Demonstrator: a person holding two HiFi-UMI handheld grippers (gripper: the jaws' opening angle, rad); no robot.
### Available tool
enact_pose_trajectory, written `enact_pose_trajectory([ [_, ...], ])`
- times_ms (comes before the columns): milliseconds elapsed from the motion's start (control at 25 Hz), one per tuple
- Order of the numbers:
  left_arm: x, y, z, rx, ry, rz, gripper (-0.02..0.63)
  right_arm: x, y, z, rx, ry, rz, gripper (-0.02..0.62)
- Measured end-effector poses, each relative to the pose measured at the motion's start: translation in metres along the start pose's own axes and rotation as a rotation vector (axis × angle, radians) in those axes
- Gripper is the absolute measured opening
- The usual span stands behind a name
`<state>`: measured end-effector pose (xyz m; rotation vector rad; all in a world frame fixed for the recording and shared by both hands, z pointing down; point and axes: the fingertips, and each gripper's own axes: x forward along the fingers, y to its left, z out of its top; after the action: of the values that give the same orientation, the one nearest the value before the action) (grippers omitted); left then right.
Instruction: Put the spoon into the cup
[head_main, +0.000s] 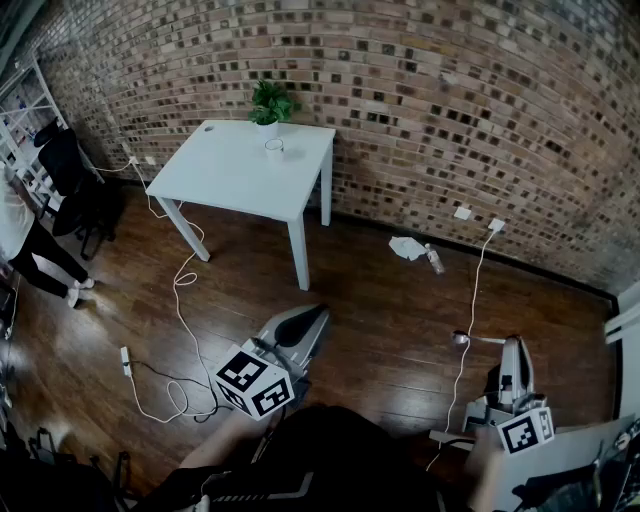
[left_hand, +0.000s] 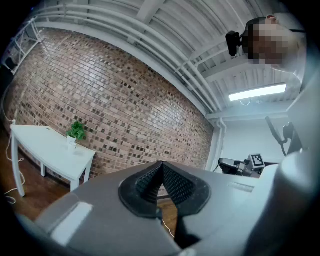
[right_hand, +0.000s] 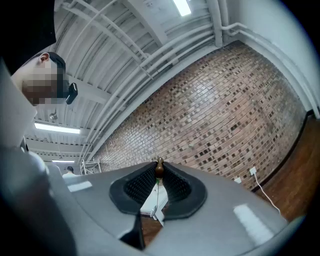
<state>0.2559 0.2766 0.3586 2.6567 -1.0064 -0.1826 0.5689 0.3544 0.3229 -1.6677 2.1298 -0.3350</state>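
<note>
Spoon (right_hand: 159, 168) pinched at the very tips of the right gripper (right_hand: 159, 176) fingers, which stand almost closed on it; only the right gripper view shows this small, brown, rounded end poking just past the fingertips. Head view alone shows the cup (head_main: 274, 148), on the white table (head_main: 220, 180) far ahead of both sets of fingers. Left gripper (left_hand: 161, 168) fingers meet at their tips, holding nothing.

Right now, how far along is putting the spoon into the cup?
Done: the right gripper is shut on the thin brown-tipped spoon. In hand: it is held far from the white square table. Remaining: go there and put the spoon into the small pale cup on it. The left gripper is shut, empty.
</note>
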Motion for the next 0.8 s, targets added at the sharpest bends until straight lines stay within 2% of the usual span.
enact_pose_trajectory([
  [400,-0.006,0.060,0.005,-0.011,0.014,0.002,-0.008,0.046,0.027,-0.033,0.000,0.020,-0.004,0.048],
  [560,0.004,0.074,0.007,-0.023,0.002,0.030,-0.008,0.071,0.028,-0.035,-0.009,0.050,0.040,0.048],
  [800,0.034,0.084,0.018,-0.003,-0.010,0.071,-0.008,0.113,0.005,-0.034,0.017,0.059,0.103,0.048],
])
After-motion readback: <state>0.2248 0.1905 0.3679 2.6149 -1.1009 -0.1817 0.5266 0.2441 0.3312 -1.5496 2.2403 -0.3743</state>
